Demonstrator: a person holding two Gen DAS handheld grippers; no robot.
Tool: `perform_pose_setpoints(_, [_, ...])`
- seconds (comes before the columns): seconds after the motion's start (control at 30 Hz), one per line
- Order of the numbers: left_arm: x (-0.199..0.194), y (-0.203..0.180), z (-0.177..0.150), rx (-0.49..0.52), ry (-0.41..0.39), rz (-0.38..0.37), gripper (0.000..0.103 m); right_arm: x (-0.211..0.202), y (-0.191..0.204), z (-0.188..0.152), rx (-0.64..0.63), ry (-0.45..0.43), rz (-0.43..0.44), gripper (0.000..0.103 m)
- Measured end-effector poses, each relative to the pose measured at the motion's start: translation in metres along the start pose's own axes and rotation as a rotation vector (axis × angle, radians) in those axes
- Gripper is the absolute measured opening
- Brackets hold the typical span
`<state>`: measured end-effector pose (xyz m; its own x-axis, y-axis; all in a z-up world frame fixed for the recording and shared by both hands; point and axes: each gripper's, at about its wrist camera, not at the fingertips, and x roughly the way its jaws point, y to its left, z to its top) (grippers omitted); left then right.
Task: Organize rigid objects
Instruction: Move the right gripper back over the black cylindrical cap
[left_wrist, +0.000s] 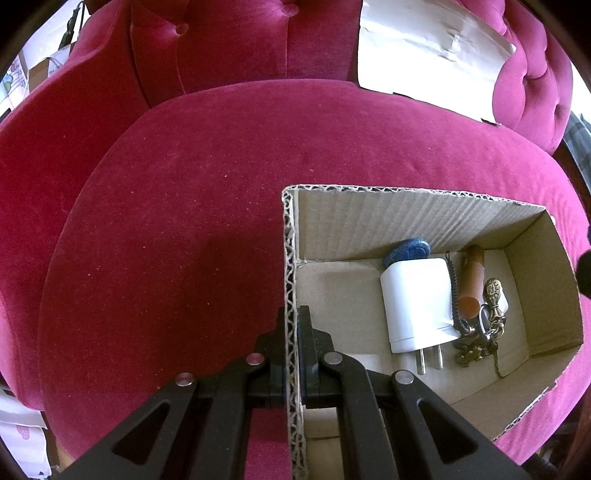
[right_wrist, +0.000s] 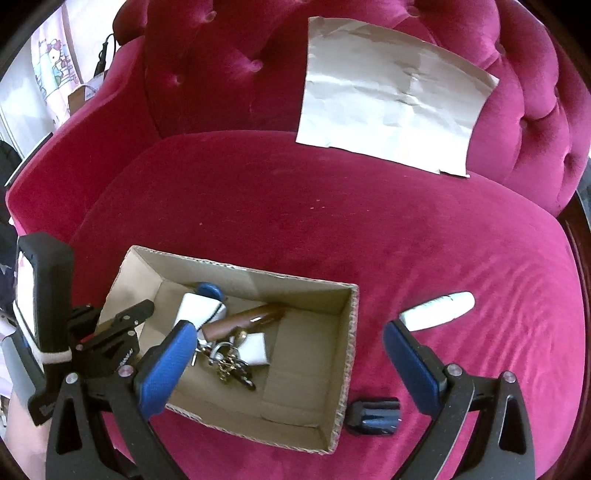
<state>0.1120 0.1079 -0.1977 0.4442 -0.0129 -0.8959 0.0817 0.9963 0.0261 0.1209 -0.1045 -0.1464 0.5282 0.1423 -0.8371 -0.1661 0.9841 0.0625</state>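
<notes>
An open cardboard box (left_wrist: 369, 218) (right_wrist: 343, 354) sits on the pink velvet seat. Inside lie a white charger plug (left_wrist: 417, 299) (right_wrist: 199, 306), a blue oval tag (left_wrist: 406, 249) (right_wrist: 208, 290), a brown cylinder (left_wrist: 471, 282) (right_wrist: 247, 319) and a bunch of keys with a brass charm (left_wrist: 487, 325) (right_wrist: 231, 363). My left gripper (left_wrist: 291, 328) is shut on the box's left wall. My right gripper (right_wrist: 288, 354) is open above the box's near right part. A white tube (right_wrist: 437, 310) and a small black ribbed part (right_wrist: 375, 417) lie on the seat right of the box.
A creased sheet of white paper (right_wrist: 391, 99) (left_wrist: 432, 48) leans against the tufted backrest. The sofa's arm (right_wrist: 74, 147) rises at the left. The left gripper's body (right_wrist: 48, 317) stands at the box's left end.
</notes>
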Motion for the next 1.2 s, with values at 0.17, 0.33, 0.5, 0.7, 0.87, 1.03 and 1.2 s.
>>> perform_pose_setpoints(0.17, [0.0,-0.001,0.0,-0.004,0.001,0.0,0.003,-0.008,-0.015,-0.009,-0.011,-0.003,-0.021,0.103])
perform_pose_setpoints(0.33, [0.001,-0.001,0.0,-0.005,0.001,0.002,0.003,-0.012,-0.033,-0.016,0.002,0.004,-0.029,0.103])
perform_pose_setpoints(0.5, [0.001,-0.001,0.0,-0.005,0.0,0.002,0.003,-0.015,-0.046,-0.024,0.003,0.011,-0.043,0.103])
perform_pose_setpoints(0.7, [0.001,0.0,0.0,-0.007,0.001,0.001,0.003,-0.019,-0.06,-0.034,-0.003,0.021,-0.05,0.103])
perform_pose_setpoints(0.87, [0.0,-0.001,0.0,-0.006,-0.001,0.004,0.003,-0.018,-0.068,-0.047,-0.014,0.036,-0.064,0.103])
perform_pose_setpoints(1.03, [0.0,-0.001,-0.001,-0.006,-0.001,0.005,0.003,-0.015,-0.074,-0.059,-0.024,0.053,-0.055,0.103])
perform_pose_setpoints(1.2, [0.0,-0.001,0.0,-0.007,-0.001,0.004,0.003,-0.01,-0.077,-0.068,-0.035,0.071,-0.062,0.103])
